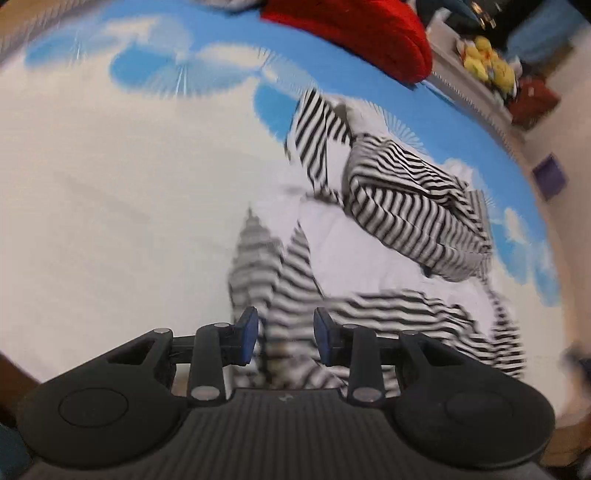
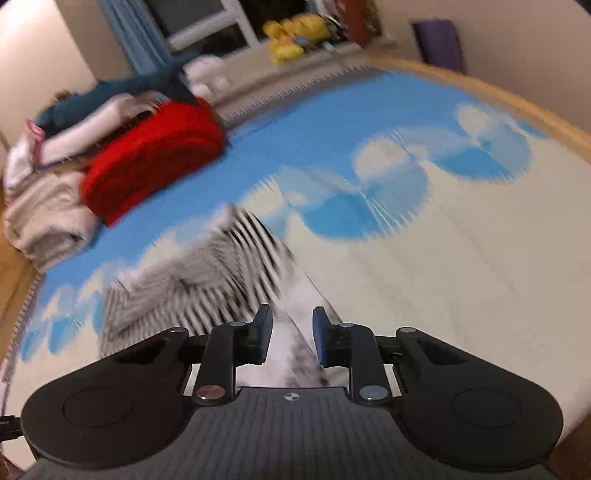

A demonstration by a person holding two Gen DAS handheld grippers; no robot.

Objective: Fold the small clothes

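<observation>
A black-and-white striped garment [image 1: 406, 199] lies crumpled on a bed sheet [image 1: 110, 184] printed with blue sky and white clouds. A blurred fold of it rises toward me and fills the gap between the blue pads of my left gripper [image 1: 285, 334], which is shut on it. In the right wrist view the same striped garment [image 2: 207, 273] stretches away to the left. A pale, blurred strip of it runs between the fingers of my right gripper [image 2: 293, 334], which looks shut on that strip. Both views are smeared by motion.
A folded red blanket [image 2: 155, 155] sits at the far side of the bed, next to a heap of pale linens [image 2: 48, 206]. Yellow plush toys [image 2: 295, 33] rest on a sill beyond. The bed's wooden edge [image 2: 517, 107] curves along the right.
</observation>
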